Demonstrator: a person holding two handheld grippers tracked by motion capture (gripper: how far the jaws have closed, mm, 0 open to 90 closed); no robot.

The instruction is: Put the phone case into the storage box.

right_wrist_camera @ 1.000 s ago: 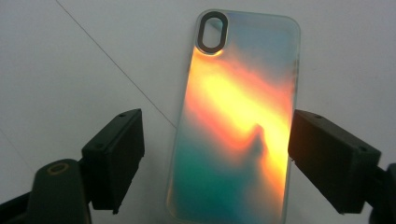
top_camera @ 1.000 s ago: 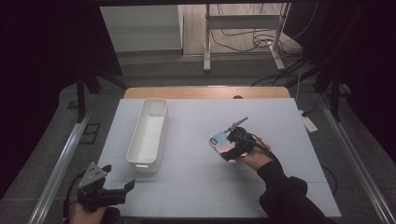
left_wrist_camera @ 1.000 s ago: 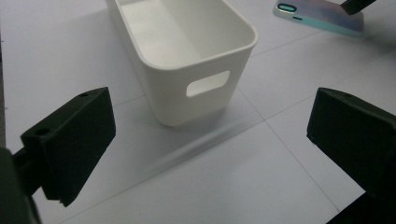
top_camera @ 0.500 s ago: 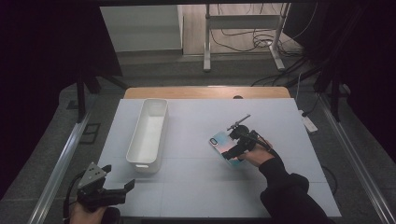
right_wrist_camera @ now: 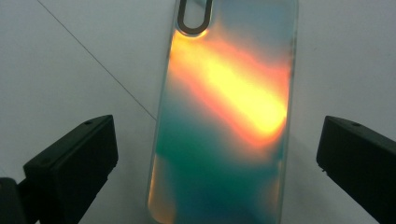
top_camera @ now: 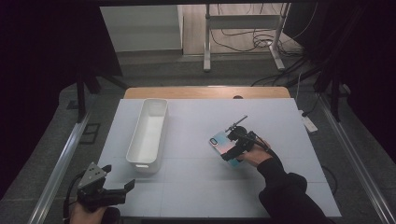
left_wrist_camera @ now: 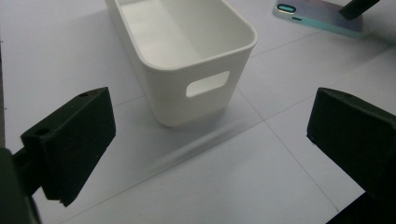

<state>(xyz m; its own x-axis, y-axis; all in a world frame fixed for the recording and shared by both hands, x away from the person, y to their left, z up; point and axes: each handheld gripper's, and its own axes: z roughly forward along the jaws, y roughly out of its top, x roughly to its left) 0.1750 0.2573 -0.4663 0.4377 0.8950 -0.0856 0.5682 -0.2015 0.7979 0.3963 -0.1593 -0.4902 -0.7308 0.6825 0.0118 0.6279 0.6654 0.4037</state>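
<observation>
In the high view, the right gripper [top_camera: 233, 148] sits right of centre, directly over an iridescent, flat rectangular phone case [top_camera: 222, 146] that lies on the pale grey table [top_camera: 196, 186]. Its jaws have just been opening and now stand wide apart; the right gripper view shows the phone case [right_wrist_camera: 224, 121] between them, flat on the table and untouched, with bare table on each side between its long edges and the black pads. The step in hand looks like a pick-up of this case, probably for the long white plastic bin [top_camera: 148, 135], which stands left of centre with its open top upward and nothing visible inside it. To do this well, the person should keep the jaws centred across the narrow width of the case, lower them until the pads bracket both long edges at table level, and close squarely. A thin, slick shell of this kind could slide or tip up if only one pad meets it first, or if the grip lands near the camera cut-out end at the top of the right gripper view. The left gripper [top_camera: 100, 186] hangs at the lower left corner of the high view, off the near edge of the table; its jaws are wide open with nothing in them, and in its own view they point toward the handle slot of the white bin [left_wrist_camera: 187, 56].
</observation>
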